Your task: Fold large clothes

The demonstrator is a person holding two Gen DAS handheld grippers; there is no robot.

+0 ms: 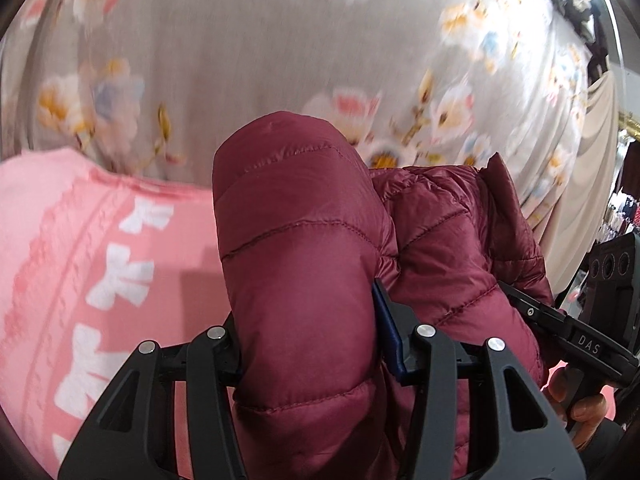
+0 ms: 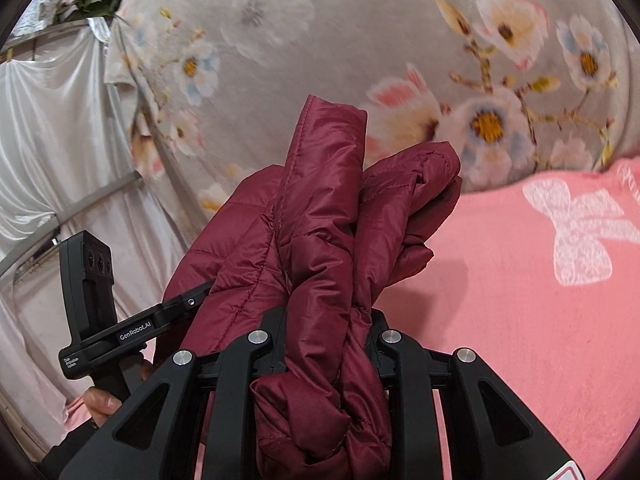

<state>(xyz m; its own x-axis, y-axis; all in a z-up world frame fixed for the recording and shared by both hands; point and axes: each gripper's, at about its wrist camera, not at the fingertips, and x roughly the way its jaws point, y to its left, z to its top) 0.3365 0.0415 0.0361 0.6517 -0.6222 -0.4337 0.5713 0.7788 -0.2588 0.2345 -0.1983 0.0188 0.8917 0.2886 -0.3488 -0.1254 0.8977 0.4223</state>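
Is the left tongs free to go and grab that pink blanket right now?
Probably not. The left tongs are shut on the red jacket, whose puffy bulk fills them. The pink blanket lies just beside, but the jacket must be let go first.

The maroon puffer jacket [image 1: 300, 264] bulges over the left gripper [image 1: 308, 344], hiding its fingertips, and bunched folds likewise bury those of the right gripper [image 2: 328, 336]. The jacket runs off both pictures' lower edges. The floral sheet [image 1: 240, 60] behind is smeared by blur.
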